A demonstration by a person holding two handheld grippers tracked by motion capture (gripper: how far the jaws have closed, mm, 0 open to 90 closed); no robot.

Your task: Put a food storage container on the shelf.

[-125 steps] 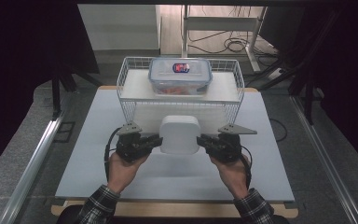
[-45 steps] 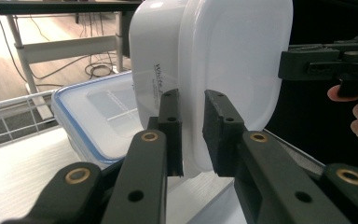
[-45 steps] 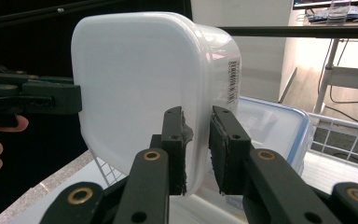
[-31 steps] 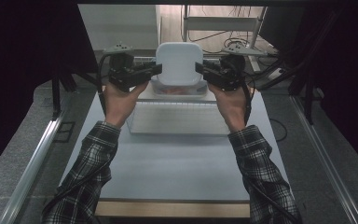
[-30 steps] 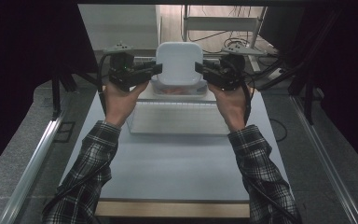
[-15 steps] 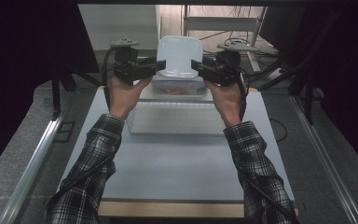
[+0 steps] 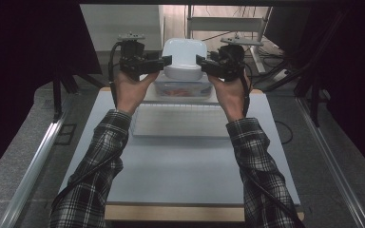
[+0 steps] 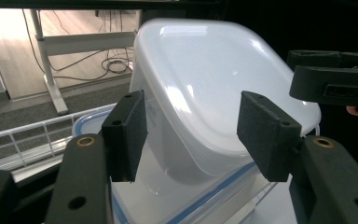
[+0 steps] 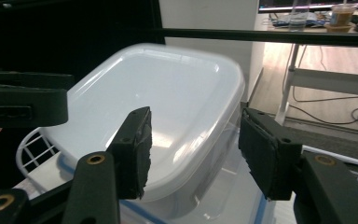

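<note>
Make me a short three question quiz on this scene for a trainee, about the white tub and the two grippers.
1. True or false: the white tub sits upside down on the blue-rimmed container.
2. What do the stacked containers rest on? A) the floor B) a white wire rack C) a chair
3. Are the left gripper and right gripper pressing on the tub?

Key
1. True.
2. B.
3. No. Both sets of jaws have just been opening; the pads stand clear of the tub's sides, one gripper on each side of it.
</note>
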